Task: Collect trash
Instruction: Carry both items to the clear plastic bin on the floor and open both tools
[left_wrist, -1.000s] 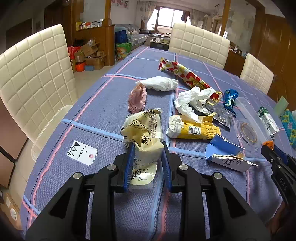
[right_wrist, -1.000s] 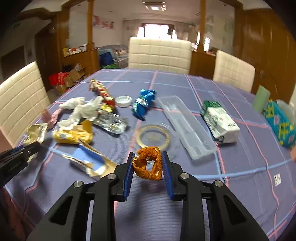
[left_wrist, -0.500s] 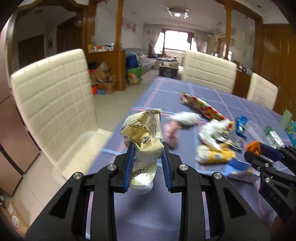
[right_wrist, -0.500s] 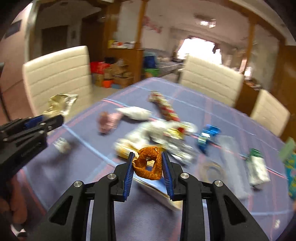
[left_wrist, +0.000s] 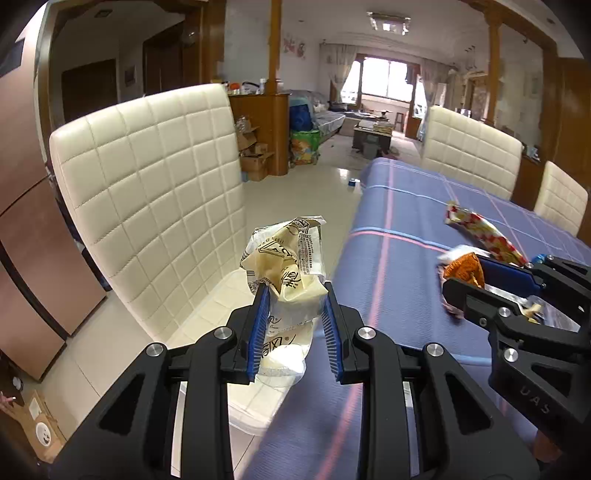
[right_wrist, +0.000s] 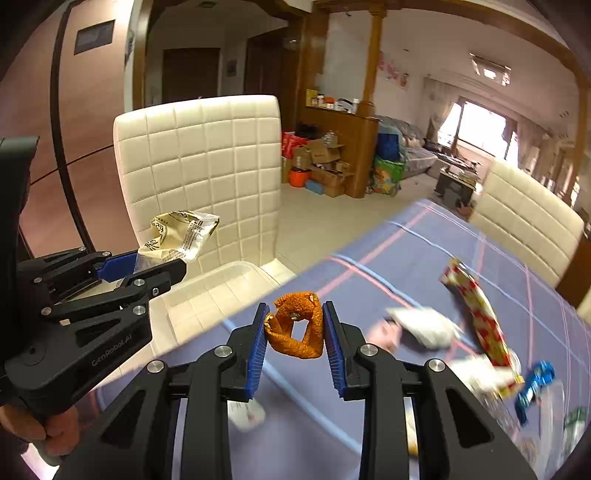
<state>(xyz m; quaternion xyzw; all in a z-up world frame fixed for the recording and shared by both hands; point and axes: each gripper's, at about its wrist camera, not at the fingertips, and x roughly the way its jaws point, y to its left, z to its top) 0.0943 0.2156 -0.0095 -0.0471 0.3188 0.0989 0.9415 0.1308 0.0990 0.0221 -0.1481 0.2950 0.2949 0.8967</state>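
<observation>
Blue ribbed fingers of the left gripper clamp a crumpled cream wrapper, which stands upright between them, its long axis running up out of the jaws and its printed top flaring above the tips. The right gripper pinches a curled piece of orange peel, a rough, dimpled loop with a hole through its middle, squeezed across its width. Both loads hang clear of the table, out past its edge and above a quilted cream chair. In the right wrist view the left gripper lies to the left of the right one, nearer the chair; no bin shows in either view, so where the drop will fall cannot be told. On the blue striped cloth behind, more litter waits: a long red-and-yellow wrapper, a wad of white paper and a shiny blue foil, all blurred.
</observation>
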